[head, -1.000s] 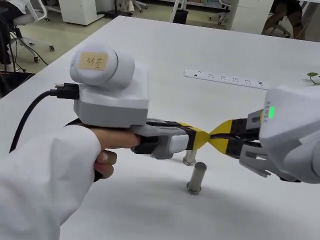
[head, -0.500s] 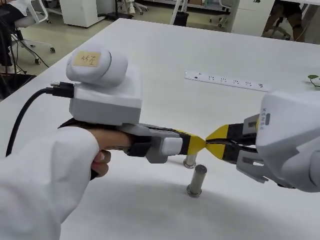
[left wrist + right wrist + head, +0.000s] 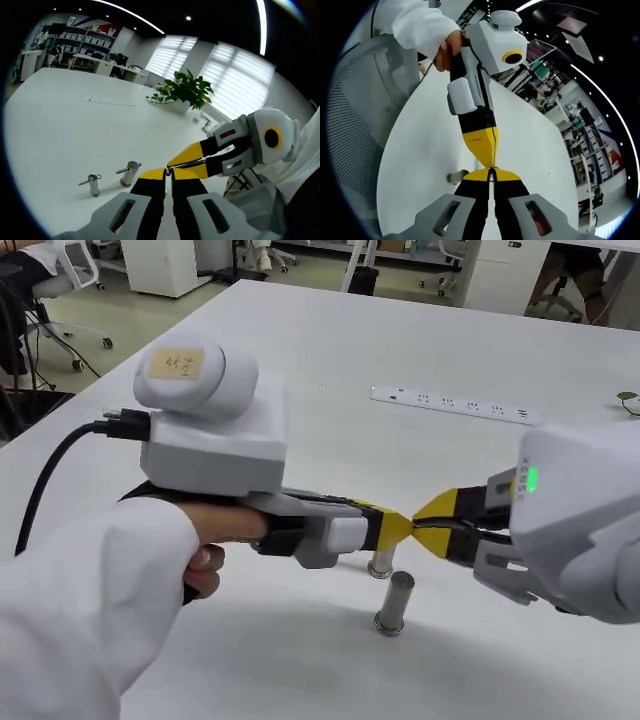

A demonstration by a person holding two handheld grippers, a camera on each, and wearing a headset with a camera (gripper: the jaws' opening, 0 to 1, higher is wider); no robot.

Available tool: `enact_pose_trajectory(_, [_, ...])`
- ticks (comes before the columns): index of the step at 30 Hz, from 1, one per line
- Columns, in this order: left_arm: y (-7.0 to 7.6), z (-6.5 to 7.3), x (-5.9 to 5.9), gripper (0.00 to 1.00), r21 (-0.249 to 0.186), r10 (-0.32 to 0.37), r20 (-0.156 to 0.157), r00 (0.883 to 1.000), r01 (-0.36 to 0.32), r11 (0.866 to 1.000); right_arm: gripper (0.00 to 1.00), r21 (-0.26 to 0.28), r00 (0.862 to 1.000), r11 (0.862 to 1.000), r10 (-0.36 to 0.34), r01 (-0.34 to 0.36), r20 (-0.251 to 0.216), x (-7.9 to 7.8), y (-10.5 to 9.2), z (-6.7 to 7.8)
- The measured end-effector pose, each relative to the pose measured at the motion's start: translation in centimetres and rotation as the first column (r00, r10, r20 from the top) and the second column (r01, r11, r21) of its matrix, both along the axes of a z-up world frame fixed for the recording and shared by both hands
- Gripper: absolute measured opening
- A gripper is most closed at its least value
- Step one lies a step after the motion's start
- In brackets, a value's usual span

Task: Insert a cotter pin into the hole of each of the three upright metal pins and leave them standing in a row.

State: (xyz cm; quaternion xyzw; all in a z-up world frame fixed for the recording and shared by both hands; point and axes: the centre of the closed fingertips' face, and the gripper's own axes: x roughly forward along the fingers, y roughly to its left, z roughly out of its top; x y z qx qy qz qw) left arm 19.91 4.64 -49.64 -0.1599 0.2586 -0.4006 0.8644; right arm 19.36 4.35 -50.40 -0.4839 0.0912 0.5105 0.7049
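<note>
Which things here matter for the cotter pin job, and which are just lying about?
Job in hand:
- left gripper, shut
- right gripper, shut, tip to tip with it
- first metal pin and second metal pin, upright, both apparently with cotter pins through them

Lying about:
- power strip
- potted plant

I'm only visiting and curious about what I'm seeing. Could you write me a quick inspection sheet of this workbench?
Surface: white table, bare around the work.
Job's things: two metal pins stand upright side by side, each with a cotter pin through its top.
Clutter: power strip lying flat farther back.
Grippers: left gripper and right gripper both shut, tips meeting over the pins; anything pinched between them is too small to tell.
Cables: black cable plugged into the left gripper's body.
Surroundings: office chair, potted plant, windows with blinds.
</note>
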Motion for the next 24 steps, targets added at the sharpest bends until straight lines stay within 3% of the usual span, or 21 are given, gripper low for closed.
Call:
enact_pose_trajectory(3, [0.03,0.32,-0.03,0.02,-0.023,0.0,-0.008,1.0,0.0,1.0,0.0,-0.002,1.0,1.0,-0.002,0.002,0.001,-0.08,-0.03,-0.1])
enact_pose_trajectory(21, [0.06,0.03,0.02,0.0,-0.02,-0.001,-0.027,1.0,0.0,1.0,0.0,-0.001,1.0,1.0,-0.005,0.005,0.002,0.07,0.1,0.23])
enact_pose_trajectory(24, [0.07,0.0,-0.03,0.0,-0.003,-0.013,-0.013,1.0,0.013,1.0,0.0,-0.001,1.0,1.0,-0.005,0.005,0.001,0.06,0.11,0.19])
